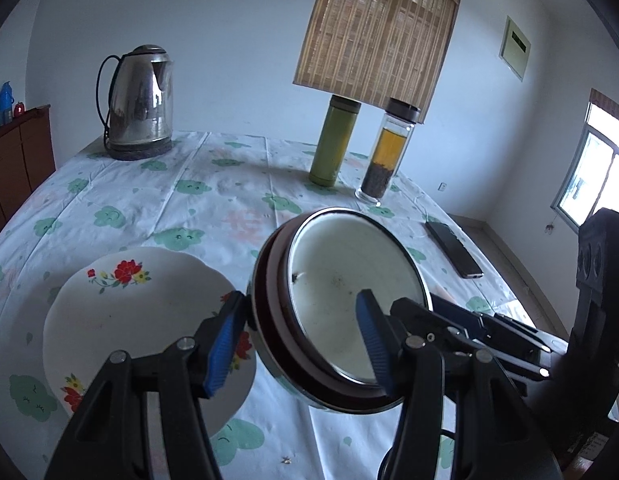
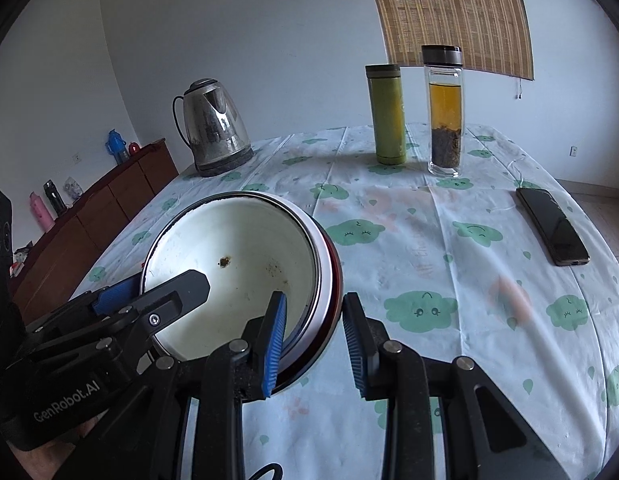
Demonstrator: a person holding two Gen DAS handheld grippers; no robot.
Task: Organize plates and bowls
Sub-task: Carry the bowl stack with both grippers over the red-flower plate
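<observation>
White enamel inside, speckled with a few dark chips, edged by a thin metal rim, banded white and dark red outside: round, deep bowl (image 1: pixel 349 280), tilted steeply with its mouth turned sideways, above the near part of the surface (image 1: pixel 189 208) and just right of the plate (image 1: pixel 129 312). Cannot tell whether its lowest edge touches the cloth. Pinched from two sides. Left hand-held gripper (image 1: pixel 301 296), black angular linkage with ribbed blue pads, spread about halfway and clamped across the bowl's wall, one pad on the curved outside, the other inside against the enamel. Right hand-held gripper (image 2: pixel 314 298), same build, narrower, astride the opposite rim: one ribbed pad inside the bowl, the other right against the red outer wall. Flat on the surface lies the plate, white glazed, scalloped at the edge, painted with red and yellow flowers, partly behind the left pad. Underneath, a thin creased cloth, pale, printed with green cloud faces. Farther back stand a dull stainless-steel kettle (image 1: pixel 139 100) with a black loop handle, a matte green cylindrical flask (image 1: pixel 333 144), and beside it a clear glass bottle (image 1: pixel 385 152) of amber tea over dark leaves. Near the right edge, a slim glossy black phone (image 1: pixel 453 250), lying flat.
</observation>
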